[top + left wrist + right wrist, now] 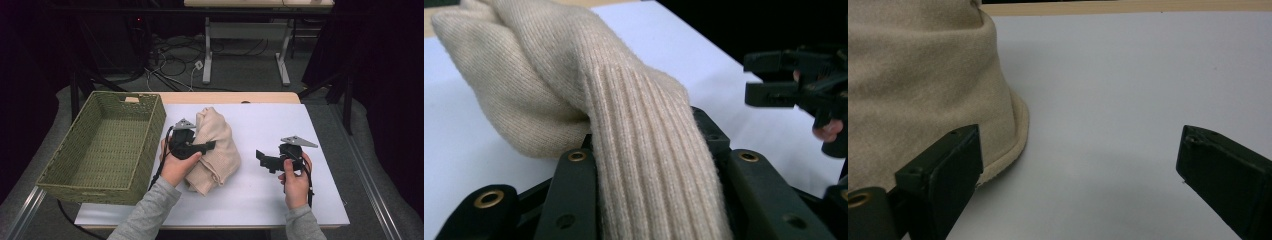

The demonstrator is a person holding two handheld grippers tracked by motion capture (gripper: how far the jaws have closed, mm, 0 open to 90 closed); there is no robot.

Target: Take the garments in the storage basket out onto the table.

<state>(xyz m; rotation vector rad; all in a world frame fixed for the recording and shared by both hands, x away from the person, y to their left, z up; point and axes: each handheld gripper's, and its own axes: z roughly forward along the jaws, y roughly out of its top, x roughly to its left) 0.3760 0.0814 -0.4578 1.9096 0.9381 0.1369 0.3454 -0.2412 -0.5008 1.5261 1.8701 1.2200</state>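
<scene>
Beige knit point(216, 150) lies bunched on the white counter point(280, 200), just right of the woven basket point(107, 145).

Left tool point(209, 146) is clamped on the knit: in the left gripper view the ribbed cuff point(649, 165) runs down between the jaws, pinched on both sides. Grip sits on the ribbed band (probably chosen as the firmest, thickest edge, less likely to slip than loose body fabric).

Right tool point(261, 156) has jaws well apart, nothing between them. It hovers near the knit's right side; in the right gripper view the hem point(1013, 150) lies just beside the left jaw, not between the two.

Judgement: the left holds an anchor point near the basket while the right lines up for a second grip on the hem, so the bundle can go up without trailing. Basket sits empty, open side up, ready.
</scene>
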